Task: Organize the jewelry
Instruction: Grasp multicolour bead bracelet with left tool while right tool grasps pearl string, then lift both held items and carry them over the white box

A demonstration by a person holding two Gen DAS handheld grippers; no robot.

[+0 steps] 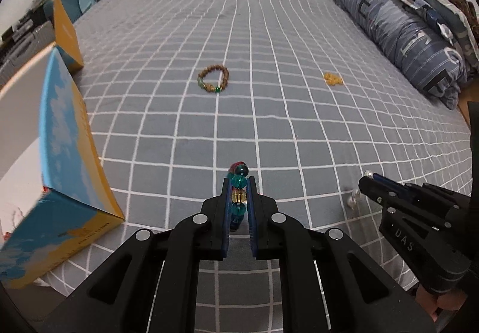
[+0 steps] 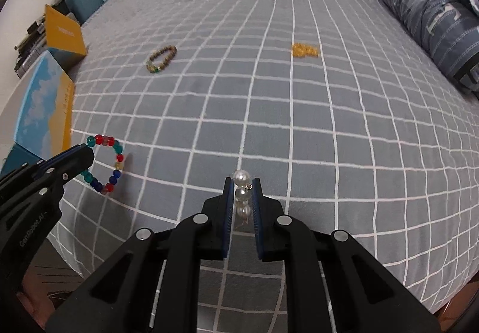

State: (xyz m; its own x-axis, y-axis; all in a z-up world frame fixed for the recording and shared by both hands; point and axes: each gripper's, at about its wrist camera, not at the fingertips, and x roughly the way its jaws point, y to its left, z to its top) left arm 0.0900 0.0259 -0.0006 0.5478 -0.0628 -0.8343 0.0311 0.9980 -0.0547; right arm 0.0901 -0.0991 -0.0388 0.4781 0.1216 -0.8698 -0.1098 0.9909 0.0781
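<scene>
My left gripper (image 1: 238, 183) is shut on a bracelet of teal, red, blue and yellow glass beads (image 1: 239, 181); in the right wrist view this bracelet (image 2: 104, 163) hangs as a ring from the left gripper (image 2: 86, 150) above the bed. My right gripper (image 2: 242, 183) is shut on a string of white pearl beads (image 2: 241, 177); in the left wrist view the right gripper (image 1: 371, 178) holds the pearls (image 1: 353, 198) at lower right. A brown wooden bead bracelet (image 1: 213, 79) (image 2: 161, 58) and a small yellow bead piece (image 1: 332, 79) (image 2: 304, 50) lie on the bed.
The bed has a grey checked sheet (image 1: 269, 129). An open blue and yellow box (image 1: 57, 171) (image 2: 45, 99) stands at the left edge, its yellow lid (image 1: 64, 30) upright behind. A folded blue quilt (image 1: 398, 33) lies along the right side. Clutter sits on a side table (image 1: 27, 27) at far left.
</scene>
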